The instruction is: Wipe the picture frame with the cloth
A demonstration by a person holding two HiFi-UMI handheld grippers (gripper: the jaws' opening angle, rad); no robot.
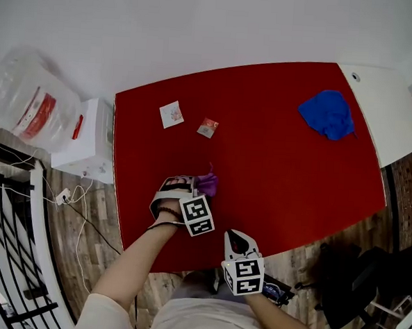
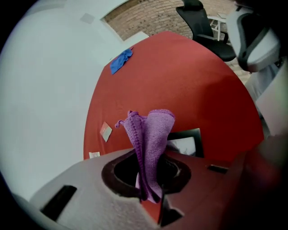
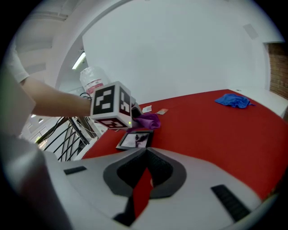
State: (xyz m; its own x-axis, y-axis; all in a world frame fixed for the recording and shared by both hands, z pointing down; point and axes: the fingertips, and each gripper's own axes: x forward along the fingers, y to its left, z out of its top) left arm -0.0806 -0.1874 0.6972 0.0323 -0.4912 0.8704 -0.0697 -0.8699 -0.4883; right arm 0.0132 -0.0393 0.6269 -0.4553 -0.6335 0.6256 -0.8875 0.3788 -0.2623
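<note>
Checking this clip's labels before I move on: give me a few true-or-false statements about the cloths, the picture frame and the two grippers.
1. The left gripper is shut on a purple cloth. True.
2. The blue cloth covers the picture frame. False: it lies at the far corner, well away from the frame.
3. The right gripper holds the picture frame. False: its jaws are empty, and the frame lies flat on the red table.
4. Two small packets lie on the red table. True.

Pale sleeves [image 1: 103, 314]; grey, marker-cubed right gripper [image 1: 233, 236]
</note>
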